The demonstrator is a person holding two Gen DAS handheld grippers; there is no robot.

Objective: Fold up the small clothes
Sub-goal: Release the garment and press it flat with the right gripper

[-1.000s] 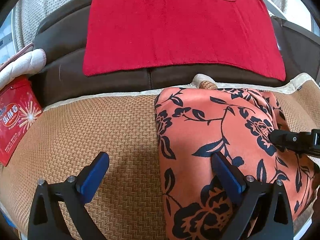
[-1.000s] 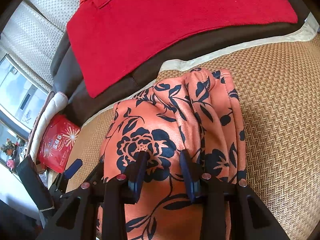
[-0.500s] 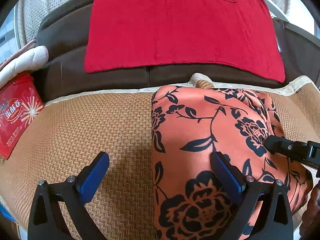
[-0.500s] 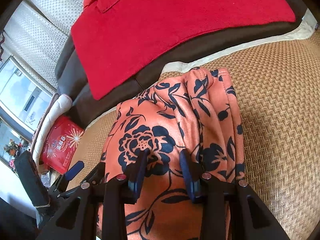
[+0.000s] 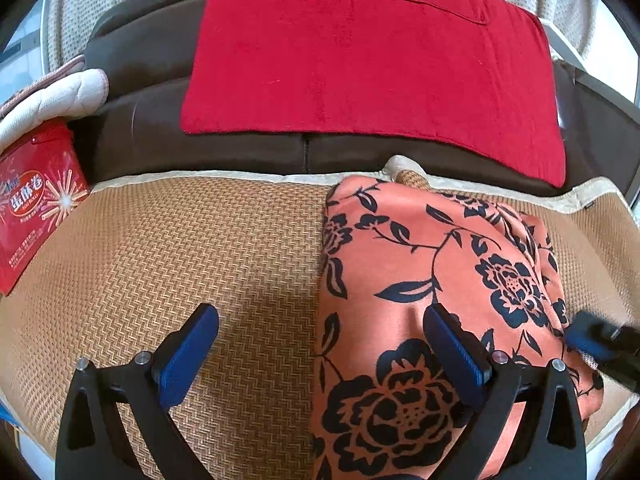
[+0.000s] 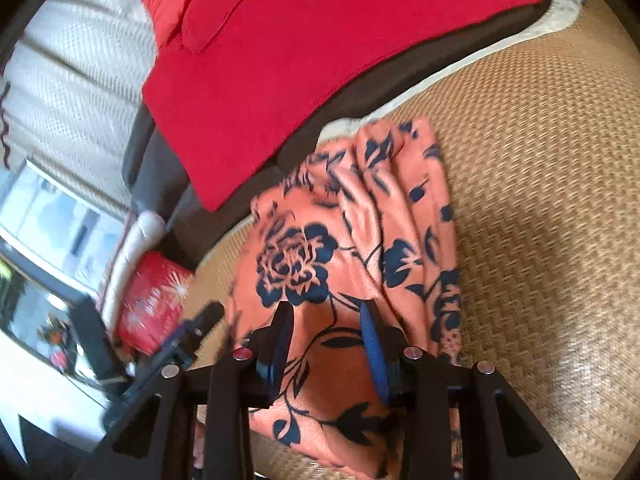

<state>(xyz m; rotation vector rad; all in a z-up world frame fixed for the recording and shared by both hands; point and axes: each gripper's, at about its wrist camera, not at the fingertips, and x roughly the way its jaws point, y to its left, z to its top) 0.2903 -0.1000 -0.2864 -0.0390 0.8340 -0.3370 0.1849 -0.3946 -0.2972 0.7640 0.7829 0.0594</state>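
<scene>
The orange floral garment (image 5: 432,280) lies on the woven mat (image 5: 200,248) covering the sofa seat, bunched into lengthwise pleats along its right side. Its long axis runs from my near edge away toward the brown backrest (image 5: 140,56), where a red towel (image 5: 360,60) is draped.

My right hand-held gripper (image 6: 326,336) sits over the near end of the cloth, pointing along that axis. Its jaws stand narrow with flat fabric showing between them; I cannot tell whether the pads pinch a fold or merely hover above it, since that view is smeared by motion.

My left hand-held gripper (image 5: 320,348) is spread wide and holds nothing. It straddles the garment's left edge: one pad over bare mat, the other over the cloth. I judge the right hand the nearer to a real grip, and the left to need only a small shift rightward to catch that edge.

The garment's near hem is cut off below both views, so I cannot say how far it hangs toward me or what kind of clothing it is. A red snack box (image 5: 36,200) sits well apart at the far left.
</scene>
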